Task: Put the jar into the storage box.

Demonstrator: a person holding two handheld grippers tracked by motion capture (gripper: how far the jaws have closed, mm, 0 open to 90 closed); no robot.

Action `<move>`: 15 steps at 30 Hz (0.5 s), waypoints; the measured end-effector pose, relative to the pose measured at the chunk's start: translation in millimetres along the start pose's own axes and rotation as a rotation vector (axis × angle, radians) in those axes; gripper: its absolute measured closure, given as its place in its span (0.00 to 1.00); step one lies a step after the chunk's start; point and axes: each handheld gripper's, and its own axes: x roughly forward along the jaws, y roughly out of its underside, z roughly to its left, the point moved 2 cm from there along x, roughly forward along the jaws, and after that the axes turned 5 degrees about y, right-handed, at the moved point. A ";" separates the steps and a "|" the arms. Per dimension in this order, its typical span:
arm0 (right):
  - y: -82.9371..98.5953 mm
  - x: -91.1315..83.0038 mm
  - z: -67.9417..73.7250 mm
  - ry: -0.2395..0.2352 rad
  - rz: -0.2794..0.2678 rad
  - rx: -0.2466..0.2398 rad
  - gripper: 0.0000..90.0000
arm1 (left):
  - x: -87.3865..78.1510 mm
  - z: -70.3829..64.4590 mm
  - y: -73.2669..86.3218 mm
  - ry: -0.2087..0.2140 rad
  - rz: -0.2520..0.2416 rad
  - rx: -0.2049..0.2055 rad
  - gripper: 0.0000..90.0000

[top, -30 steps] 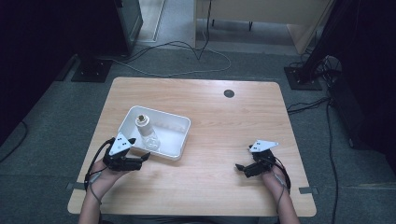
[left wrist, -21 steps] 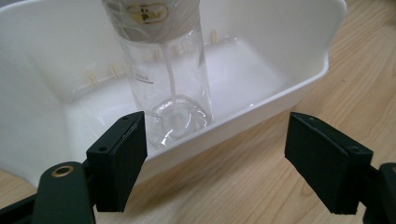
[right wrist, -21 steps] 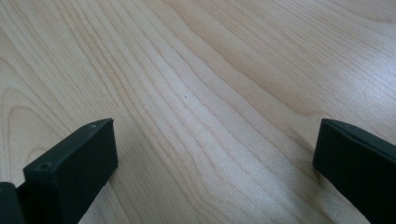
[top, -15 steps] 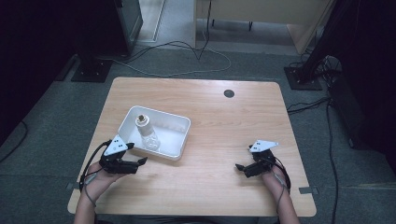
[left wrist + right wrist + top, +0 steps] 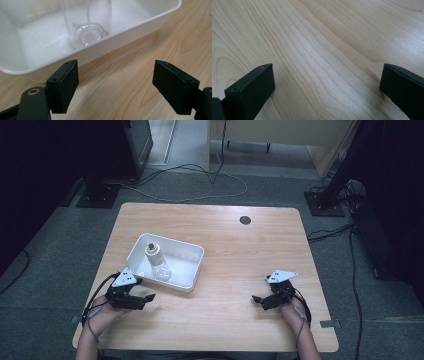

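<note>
Resting on table (image 5: 235,250), left tool (image 5: 148,298) gaping beside tray (image 5: 196,270), right tool (image 5: 257,300) gaping.

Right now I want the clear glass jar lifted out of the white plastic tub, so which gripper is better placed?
Left. The left gripper sits open just outside the white plastic tub, facing the clear glass jar. The right gripper, also open, rests over bare wooden table across from it.

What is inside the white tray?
The white tray holds a clear glass standing upright and a white jar-like container. What is in that container cannot be made out.
</note>
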 end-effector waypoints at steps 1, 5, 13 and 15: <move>0.0 0.0 0.0 0.000 0.000 0.000 0.00 | 1.4 0.8 1.1 0.001 0.006 -0.004 0.23; 0.0 0.0 0.0 0.000 0.000 0.000 0.00 | 5.0 3.1 4.5 0.007 0.020 -0.017 0.23; 0.0 0.0 0.0 0.000 0.000 0.000 0.00 | 8.3 8.7 10.8 -0.005 0.038 -0.030 0.23; 0.0 0.0 0.0 0.000 0.000 0.000 0.00 | 8.4 10.9 12.4 -0.004 0.032 -0.039 0.23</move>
